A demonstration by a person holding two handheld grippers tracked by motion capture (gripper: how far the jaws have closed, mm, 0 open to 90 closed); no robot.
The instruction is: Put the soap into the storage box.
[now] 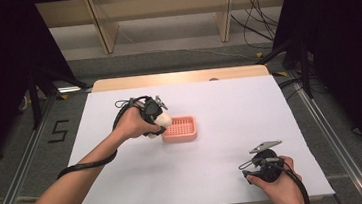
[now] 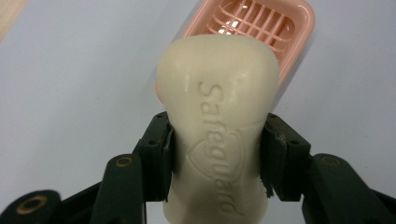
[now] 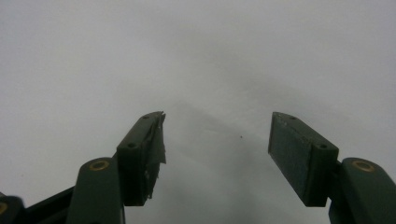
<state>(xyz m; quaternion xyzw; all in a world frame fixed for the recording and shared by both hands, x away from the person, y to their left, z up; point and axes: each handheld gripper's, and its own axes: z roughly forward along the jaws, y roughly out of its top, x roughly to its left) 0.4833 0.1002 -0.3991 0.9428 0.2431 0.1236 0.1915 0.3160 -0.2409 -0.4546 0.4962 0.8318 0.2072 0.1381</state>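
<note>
I hold the soap [image 2: 217,135] clamped in the left gripper [image 2: 215,161], at the left edge of the pink dish [image 1: 180,128]. Pickup looks done; placing in the dish remains. My right gripper [image 3: 217,158] idles at the table's near right, jaws apart, empty.

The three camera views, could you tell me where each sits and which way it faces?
High view: above the person's side, looking forward and down at the table; both forearms and grippers show.
Left gripper view: on the left gripper, facing the soap and the pink tray, shared with the high view.
Right gripper view: on the right gripper, jaws apart, facing bare table.
</note>
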